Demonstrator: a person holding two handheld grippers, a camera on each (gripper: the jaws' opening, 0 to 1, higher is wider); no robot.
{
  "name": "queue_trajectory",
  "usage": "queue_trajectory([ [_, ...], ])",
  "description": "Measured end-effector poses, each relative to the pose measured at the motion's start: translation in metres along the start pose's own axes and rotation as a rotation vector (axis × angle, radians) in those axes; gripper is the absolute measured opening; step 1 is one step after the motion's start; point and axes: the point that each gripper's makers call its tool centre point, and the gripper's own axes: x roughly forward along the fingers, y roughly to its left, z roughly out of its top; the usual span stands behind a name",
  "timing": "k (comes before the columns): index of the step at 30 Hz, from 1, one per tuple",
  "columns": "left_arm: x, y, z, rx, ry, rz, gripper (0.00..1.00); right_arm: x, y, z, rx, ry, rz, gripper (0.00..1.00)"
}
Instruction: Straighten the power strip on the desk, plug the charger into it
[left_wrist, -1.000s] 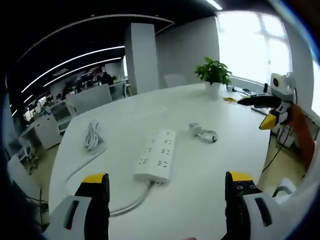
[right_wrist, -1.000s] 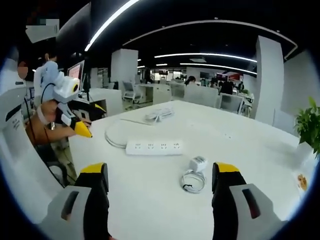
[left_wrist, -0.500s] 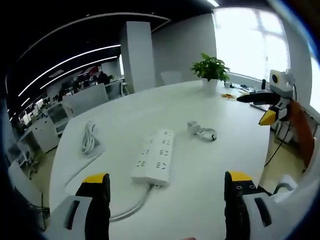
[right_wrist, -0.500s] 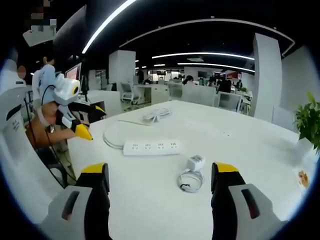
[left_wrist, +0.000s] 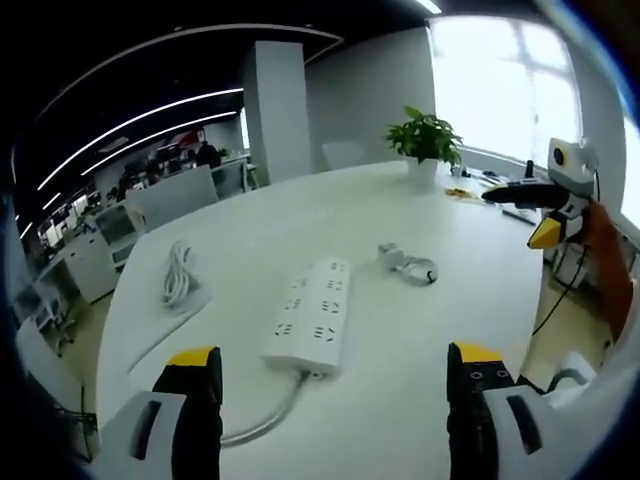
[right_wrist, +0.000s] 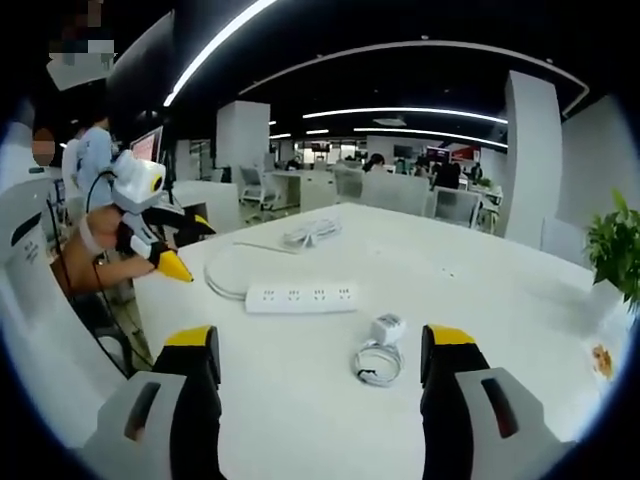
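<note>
A white power strip (left_wrist: 312, 312) lies slantwise on the white desk (left_wrist: 420, 330), its cord curving off toward a coiled bundle (left_wrist: 178, 272). Past the strip lies a white charger with its coiled cable (left_wrist: 405, 264). My left gripper (left_wrist: 325, 375) hangs open above the desk's near edge, nothing between its jaws. In the right gripper view the strip (right_wrist: 302, 296) lies crosswise and the charger (right_wrist: 382, 344) sits just ahead of my open right gripper (right_wrist: 320, 355). The other gripper enters each view from the side: the right one (left_wrist: 540, 210) and the left one (right_wrist: 165, 245).
A potted plant (left_wrist: 425, 145) stands at the desk's far end by the window. Small items (left_wrist: 462, 197) lie near it. Office chairs (right_wrist: 400, 190) and desks stand beyond the far edge. A person (right_wrist: 90, 150) stands at the left of the right gripper view.
Both views shifted only slightly as the hands moved. The strip, charger and cord lie where they were. Both grippers stay open.
</note>
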Motion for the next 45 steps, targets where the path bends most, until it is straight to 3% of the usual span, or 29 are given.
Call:
queue_trajectory([
  [8,0.003,-0.001,0.005,0.002,-0.002,0.004,0.96,0.001,0.0,0.001,-0.002,-0.005,0.007,0.81],
  [15,0.002,-0.002,0.002,0.007,0.004,0.002,0.96,0.007,0.002,-0.004,0.005,0.012,0.031,0.78],
  [20,0.004,-0.003,0.005,0.011,0.006,-0.001,0.96,0.009,0.009,0.003,0.022,-0.02,0.061,0.82],
  [33,0.018,-0.008,0.003,0.043,0.039,-0.029,0.95,0.007,0.0,-0.006,0.02,0.014,0.037,0.81],
  [45,0.028,0.005,0.006,0.03,0.037,0.002,0.91,0.006,-0.004,-0.007,0.038,0.007,0.03,0.81],
])
